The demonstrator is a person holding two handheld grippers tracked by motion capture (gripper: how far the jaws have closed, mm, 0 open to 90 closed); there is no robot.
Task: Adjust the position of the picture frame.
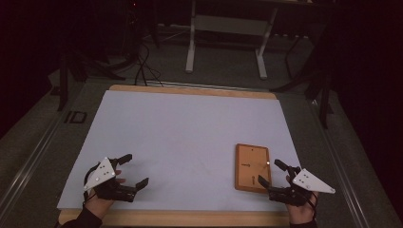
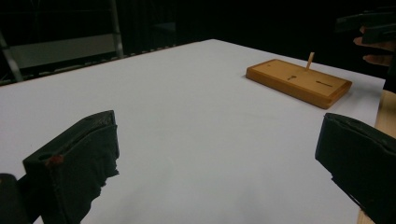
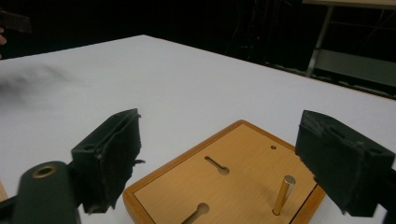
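A flat wooden board (image 1: 253,166) lies on the white tabletop near the front right. It has slots and a small hole, and a short metal peg (image 3: 283,194) stands upright in it; the board (image 3: 229,186) and its peg (image 2: 310,60) also show in the gripper views. My right gripper (image 1: 270,173) is open at the board's near right corner, its jaws spread on either side of the peg with nothing held. My left gripper (image 1: 134,170) is open over bare tabletop at the front left, far from the board (image 2: 299,82).
The white sheet (image 1: 190,137) covers a wooden table (image 1: 190,217) whose edge shows at front and back. A white-legged stand (image 1: 228,38) and cables (image 1: 142,66) are on the dark floor beyond the table. The person's other hand (image 2: 378,46) shows at the upper right of the left gripper view.
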